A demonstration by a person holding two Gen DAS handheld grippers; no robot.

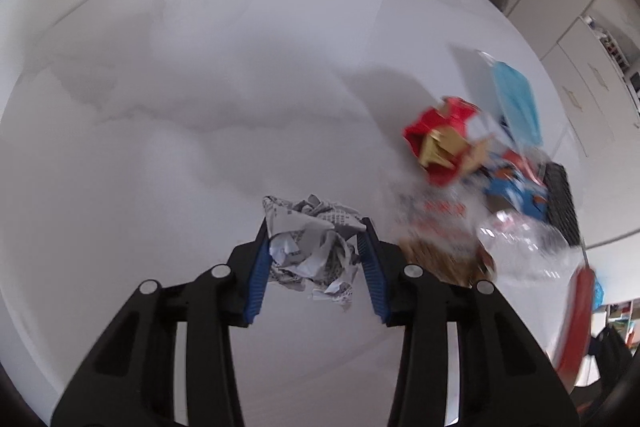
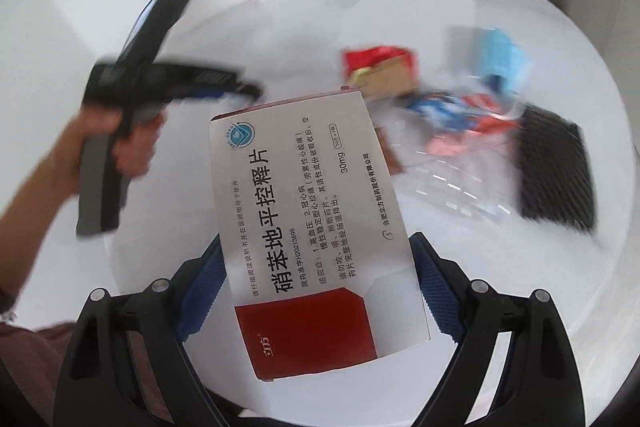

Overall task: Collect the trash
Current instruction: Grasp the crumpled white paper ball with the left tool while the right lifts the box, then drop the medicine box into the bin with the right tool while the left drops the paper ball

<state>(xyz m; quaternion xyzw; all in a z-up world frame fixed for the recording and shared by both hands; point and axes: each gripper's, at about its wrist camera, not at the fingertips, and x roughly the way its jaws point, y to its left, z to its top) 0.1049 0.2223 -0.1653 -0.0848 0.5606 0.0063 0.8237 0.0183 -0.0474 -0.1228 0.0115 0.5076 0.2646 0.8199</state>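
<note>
Pinching a crumpled newspaper wad (image 1: 310, 247) between my left gripper (image 1: 316, 227) pads, I judge it light, springy, best squeezed mid-bulk. My right gripper (image 2: 316, 247) clamps a medicine box (image 2: 308, 227) by its long sides; thin card, probably crushable. Beyond both fingertips the trash pile (image 1: 472, 163) waits on the table (image 1: 200, 107); no bin shows.

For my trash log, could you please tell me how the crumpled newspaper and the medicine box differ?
The crumpled newspaper is a grey, shapeless wad; the medicine box is flat, rigid, white and dark red. The newspaper sits in the left tongs, the box in the right tongs. Both carry print and are gripped.
</note>
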